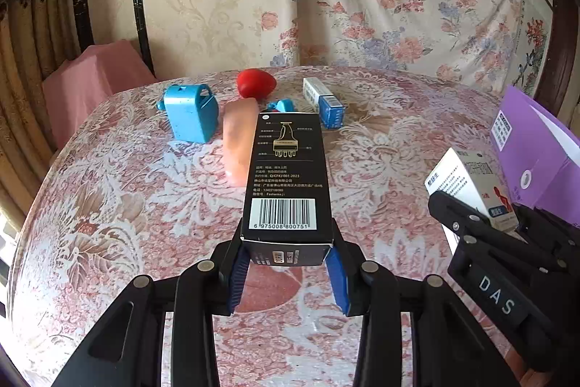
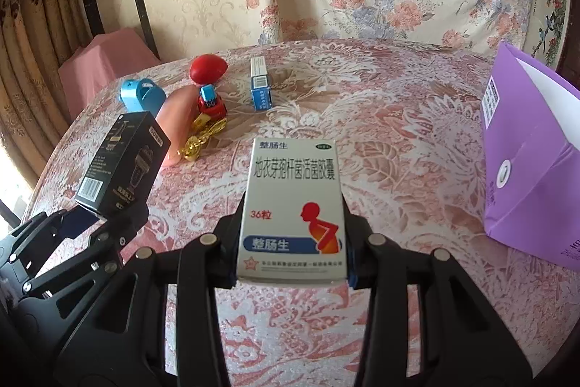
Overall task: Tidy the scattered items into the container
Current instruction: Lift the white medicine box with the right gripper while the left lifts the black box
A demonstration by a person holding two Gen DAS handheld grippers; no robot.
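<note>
Gripper (image 1: 288, 263) clamps black box (image 1: 286, 173).

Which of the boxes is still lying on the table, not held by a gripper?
The small blue-and-white box near the red heart; the black and white boxes are both gripped.

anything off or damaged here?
No damage or spills. Black box and white medicine box sit squarely in the grippers; the toys lie jumbled at the far edge, as expected. Purple bag stands open.
</note>
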